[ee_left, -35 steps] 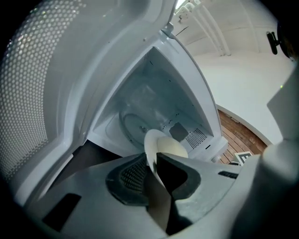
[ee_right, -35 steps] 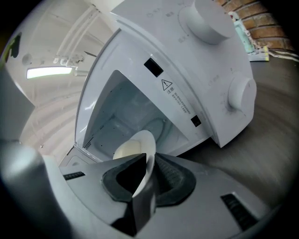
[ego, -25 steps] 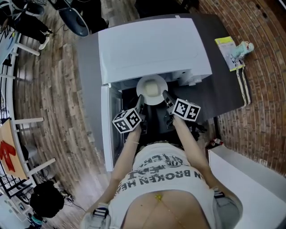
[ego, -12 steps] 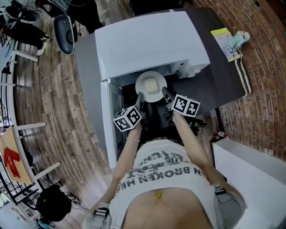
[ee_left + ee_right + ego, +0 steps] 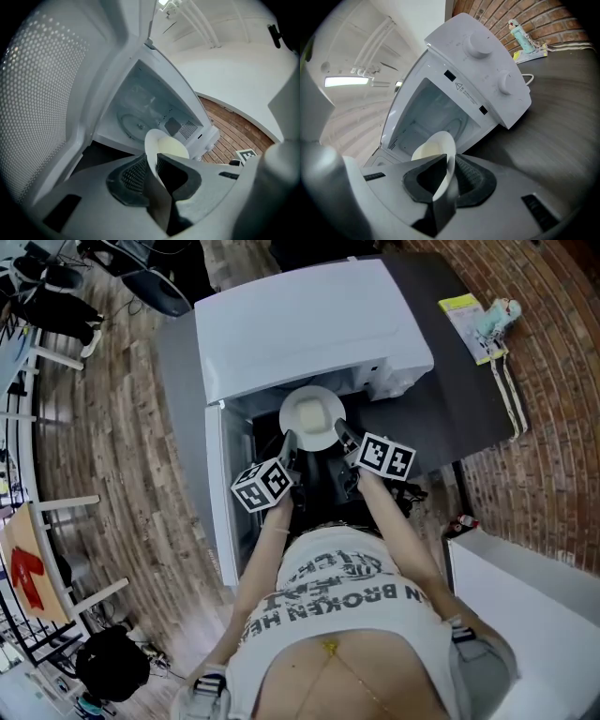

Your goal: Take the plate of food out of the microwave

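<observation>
Small teal bottle (image 5: 494,317) on a yellow card (image 5: 459,313), white cord (image 5: 507,404) beside, on dark table (image 5: 459,427)

An office or studio workroom: a white microwave (image 5: 309,329) sits on a dark table (image 5: 455,423), brick wall (image 5: 553,437) at three o'clock, plank floor (image 5: 122,456) at nine, an office chair (image 5: 157,289) at eleven.
</observation>
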The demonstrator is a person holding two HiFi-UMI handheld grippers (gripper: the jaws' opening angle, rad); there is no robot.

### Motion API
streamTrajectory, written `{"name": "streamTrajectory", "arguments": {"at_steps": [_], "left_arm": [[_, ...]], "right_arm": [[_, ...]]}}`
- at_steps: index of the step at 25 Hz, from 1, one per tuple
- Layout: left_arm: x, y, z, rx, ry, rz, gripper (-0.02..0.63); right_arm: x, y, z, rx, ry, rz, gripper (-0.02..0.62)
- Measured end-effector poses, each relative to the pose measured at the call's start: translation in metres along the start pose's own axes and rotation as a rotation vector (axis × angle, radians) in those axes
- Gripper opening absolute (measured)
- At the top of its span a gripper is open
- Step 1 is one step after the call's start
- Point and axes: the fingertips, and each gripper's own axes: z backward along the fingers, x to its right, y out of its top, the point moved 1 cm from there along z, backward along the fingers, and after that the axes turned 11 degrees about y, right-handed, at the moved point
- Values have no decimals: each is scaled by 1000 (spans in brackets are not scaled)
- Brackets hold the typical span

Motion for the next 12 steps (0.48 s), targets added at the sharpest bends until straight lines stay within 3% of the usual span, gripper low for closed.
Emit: {"name": "streamTrajectory", "arguments": {"at_steps": [12], "left_arm": [[40, -26, 18, 49, 50, 37, 72]], "right_arm": [[10, 13, 41, -58, 49, 19, 52]]}}
